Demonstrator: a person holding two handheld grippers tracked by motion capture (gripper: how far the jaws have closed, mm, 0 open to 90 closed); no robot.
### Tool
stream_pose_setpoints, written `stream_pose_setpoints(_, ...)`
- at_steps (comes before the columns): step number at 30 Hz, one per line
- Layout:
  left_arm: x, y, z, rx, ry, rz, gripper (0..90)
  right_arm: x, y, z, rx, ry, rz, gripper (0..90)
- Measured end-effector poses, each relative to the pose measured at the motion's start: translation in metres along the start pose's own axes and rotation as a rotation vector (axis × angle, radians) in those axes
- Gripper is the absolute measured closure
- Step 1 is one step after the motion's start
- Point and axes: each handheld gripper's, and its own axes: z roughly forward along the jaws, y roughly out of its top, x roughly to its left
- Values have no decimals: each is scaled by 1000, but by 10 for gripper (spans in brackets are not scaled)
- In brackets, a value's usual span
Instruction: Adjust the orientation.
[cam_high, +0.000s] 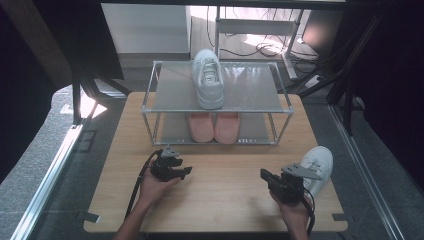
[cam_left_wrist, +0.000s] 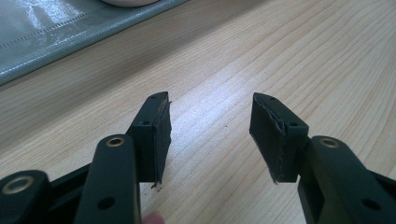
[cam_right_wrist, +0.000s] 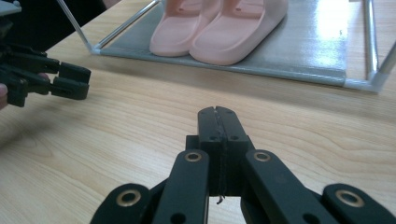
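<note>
Sneaker (cam_high: 317, 165) lies at two o'clock, just beside the closed, empty right gripper (cam_high: 264, 175); left gripper (cam_high: 187, 171) gapes empty.

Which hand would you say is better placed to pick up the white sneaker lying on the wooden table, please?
The right gripper: the white sneaker lies just beside it, though its fingers are shut. The left gripper is open but across the table.

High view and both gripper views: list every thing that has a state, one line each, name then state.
left hand-held gripper: jaws open, nothing between them, over bare table.
right hand-held gripper: jaws shut, empty.
white shoe on rack: upright on the top shelf.
pink slippers: side by side on the bottom shelf.
white shoe on table: lying beside the right hand, not gripped.
rack: standing on the wooden table.
</note>
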Motion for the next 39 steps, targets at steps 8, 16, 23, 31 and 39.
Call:
stream_pose_setpoints(8, 0, 0, 0, -1, -1, 1, 488, -5, -11, -17, 8, -40, 4, 900)
stream_pose_setpoints(16, -1, 0, 1, 2, -1, 2, 488, -14, -28, -31, 29, -90, 26, 900)
stream_pose_setpoints(23, -1, 0, 1, 5, -1, 1, 488, -24, -37, -36, 33, -127, 50, 900)
stream_pose_setpoints(31, -1, 0, 2, 7, -1, 2, 488, -26, -40, -39, 39, -136, 41, 900)
stream_pose_setpoints(39, -1, 0, 0, 4, -1, 2, 488, -29, -46, -51, 40, -128, 48, 900)
